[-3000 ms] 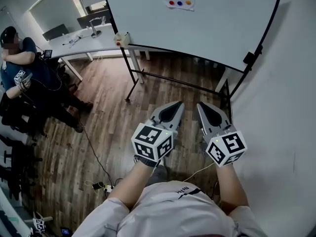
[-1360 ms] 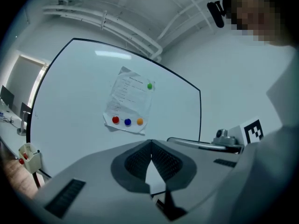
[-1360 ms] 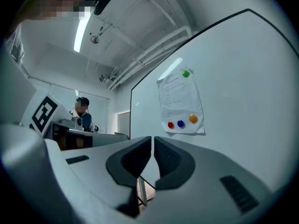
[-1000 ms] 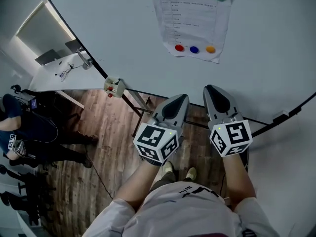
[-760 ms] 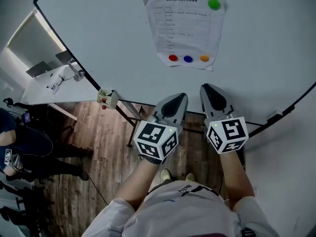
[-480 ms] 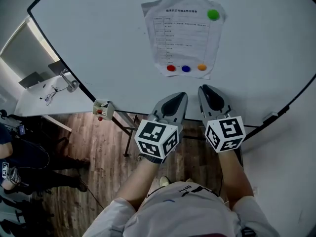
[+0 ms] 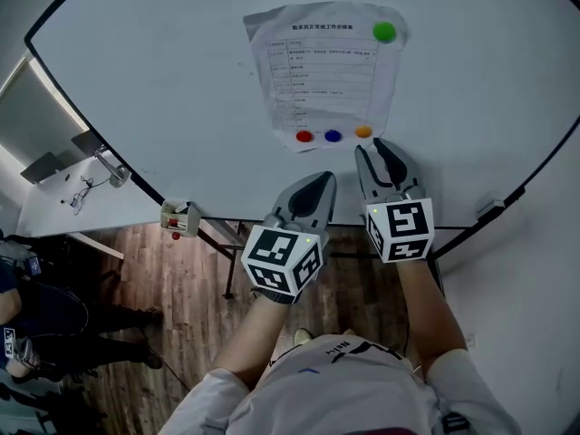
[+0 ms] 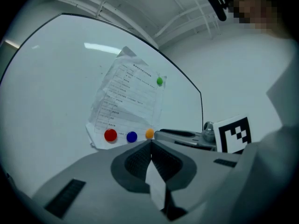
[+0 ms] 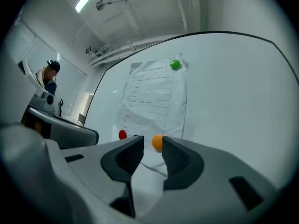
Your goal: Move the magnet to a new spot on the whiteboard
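Since approx. 3 s ago the whiteboard (image 7: pixel 163 80) has been brought from far off to right ahead; both tools have been carried forward and up towards its lower edge. The right tongs (image 7: pixel 373 148), pressed together a sec ago, have just been opening and are now spread, w/ nothing between them yet. The left tongs (image 7: pixel 324 178) are pressed together, empty, just beside the right pair.

Orange magnet (image 7: pixel 363 131): on the board, at the bottom right of the printed sheet (image 7: pixel 317 71), seen just past the right tips and in line w/ their gap in the right gripper view. Contact cannot be confirmed.

Meaning for task: pick not yet made; approach judged nearly done. Orange judged the target; a short advance and a close are likely needed, then a move to bare board.

Others in row: blue magnet (image 7: pixel 333 136), red magnet (image 7: pixel 304 137). Green magnet (image 7: pixel 384 32) at the sheet's top right.

Writing: a heading and numbered lines are printed on the sheet; too small to be read. Marker cubes (image 7: pixel 400 230) carry black/white squares only. No brand seen.
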Motion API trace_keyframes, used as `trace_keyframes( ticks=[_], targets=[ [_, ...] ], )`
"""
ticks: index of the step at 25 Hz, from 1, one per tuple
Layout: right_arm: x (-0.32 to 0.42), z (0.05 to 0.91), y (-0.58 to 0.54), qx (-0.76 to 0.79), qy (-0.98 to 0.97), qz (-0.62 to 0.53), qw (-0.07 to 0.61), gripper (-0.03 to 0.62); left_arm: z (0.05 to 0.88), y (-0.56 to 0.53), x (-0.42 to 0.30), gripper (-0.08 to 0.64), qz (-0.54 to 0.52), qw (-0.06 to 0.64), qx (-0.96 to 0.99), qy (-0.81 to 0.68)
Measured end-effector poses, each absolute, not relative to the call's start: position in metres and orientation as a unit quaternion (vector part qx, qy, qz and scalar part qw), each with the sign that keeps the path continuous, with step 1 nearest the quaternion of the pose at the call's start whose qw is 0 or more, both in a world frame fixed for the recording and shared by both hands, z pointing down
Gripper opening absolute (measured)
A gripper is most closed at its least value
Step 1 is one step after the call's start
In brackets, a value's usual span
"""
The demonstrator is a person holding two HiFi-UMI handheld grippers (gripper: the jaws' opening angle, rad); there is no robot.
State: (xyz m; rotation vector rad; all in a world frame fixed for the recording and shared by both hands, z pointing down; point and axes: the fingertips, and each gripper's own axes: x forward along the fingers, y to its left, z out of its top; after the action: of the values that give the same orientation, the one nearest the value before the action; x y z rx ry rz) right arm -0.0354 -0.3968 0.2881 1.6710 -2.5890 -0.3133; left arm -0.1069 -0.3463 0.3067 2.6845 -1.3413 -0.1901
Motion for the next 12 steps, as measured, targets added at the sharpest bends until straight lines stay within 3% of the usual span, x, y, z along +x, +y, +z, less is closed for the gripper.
trace_keyframes(
  ticks=[12],
  targets=[
    [-0.044,0.288,-0.423,0.586,-0.786,-0.18,0.079,0.13,0.315,-0.353,-0.122,0.012,-0.06,0.074,0.89,-0.445]
  ],
)
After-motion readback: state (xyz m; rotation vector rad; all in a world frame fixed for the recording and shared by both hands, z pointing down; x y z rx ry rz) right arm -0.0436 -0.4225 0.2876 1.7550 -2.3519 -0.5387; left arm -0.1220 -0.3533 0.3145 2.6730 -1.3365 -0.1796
